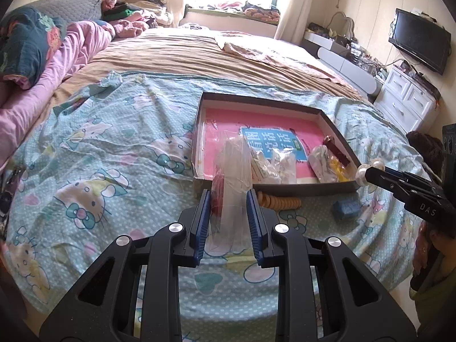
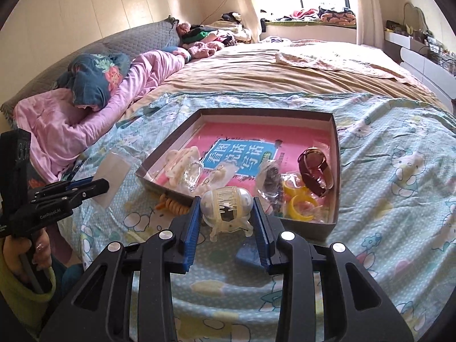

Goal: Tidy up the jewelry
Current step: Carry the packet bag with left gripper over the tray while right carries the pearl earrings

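My left claw (image 1: 228, 199) is pinching a clear plastic bag (image 1: 235, 176), its blue pads pressed against the bag's sides, the bag held up above the bed (image 1: 94, 154) just in front of the shallow box (image 1: 273, 187). My right claw (image 2: 226, 213) is clamped on a pearly hair clip (image 2: 226, 206), the clip wedged between both pads with its teeth facing me. In the right wrist view, the box lies at 12 o'clock from the clip on the cartoon-cat sheet, pink book (image 2: 256, 136) lining its bottom; a brown watch (image 2: 316, 171) sits at the box's 3 o'clock side, yellow rings (image 2: 299, 202) near its front right corner (partly wrapped in plastic, hard to count). An orange coil hair tie (image 2: 173, 205) lies on the sheet, touching the box's front wall, at 9 o'clock from the clip. A small blue block (image 1: 346, 208) rests on the sheet near the box's front.
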Demonstrator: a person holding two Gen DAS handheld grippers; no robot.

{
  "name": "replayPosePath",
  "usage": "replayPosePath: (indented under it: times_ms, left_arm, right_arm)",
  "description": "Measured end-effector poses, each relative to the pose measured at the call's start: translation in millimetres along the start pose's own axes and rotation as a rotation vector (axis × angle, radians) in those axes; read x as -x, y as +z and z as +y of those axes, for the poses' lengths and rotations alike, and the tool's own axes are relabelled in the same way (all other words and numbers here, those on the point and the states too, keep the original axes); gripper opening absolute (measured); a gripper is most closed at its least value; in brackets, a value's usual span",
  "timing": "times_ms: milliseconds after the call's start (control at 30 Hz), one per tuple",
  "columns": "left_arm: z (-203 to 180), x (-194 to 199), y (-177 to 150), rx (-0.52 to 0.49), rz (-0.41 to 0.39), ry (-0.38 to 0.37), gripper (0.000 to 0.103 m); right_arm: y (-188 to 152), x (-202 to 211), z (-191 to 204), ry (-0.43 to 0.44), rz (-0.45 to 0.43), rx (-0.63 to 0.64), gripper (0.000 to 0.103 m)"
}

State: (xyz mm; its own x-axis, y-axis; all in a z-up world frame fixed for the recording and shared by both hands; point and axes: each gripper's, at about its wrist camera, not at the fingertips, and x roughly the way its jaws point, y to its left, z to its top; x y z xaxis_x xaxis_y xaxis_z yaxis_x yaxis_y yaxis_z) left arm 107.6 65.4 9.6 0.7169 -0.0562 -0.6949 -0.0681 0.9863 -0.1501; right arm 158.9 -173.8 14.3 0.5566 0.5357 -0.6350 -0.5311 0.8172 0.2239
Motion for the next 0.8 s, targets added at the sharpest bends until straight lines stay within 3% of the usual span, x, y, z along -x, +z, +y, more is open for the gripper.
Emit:
replayPosePath:
  times_ms: [467,800]
  left_arm:
    - [-13.6,-12.1,26.4,-0.004,-0.012,-0.017,0.018]
    - [-31.8,-45.0,47.3,-0.037,0.015,-0.020,0.018]
  right_arm:
    - [24.2,9.1,-24.7,-0.036,-0.087,-0.036,0.033]
    - [37.1,0.8,-45.3,-0.061,-0.103,-0.064,0.033]
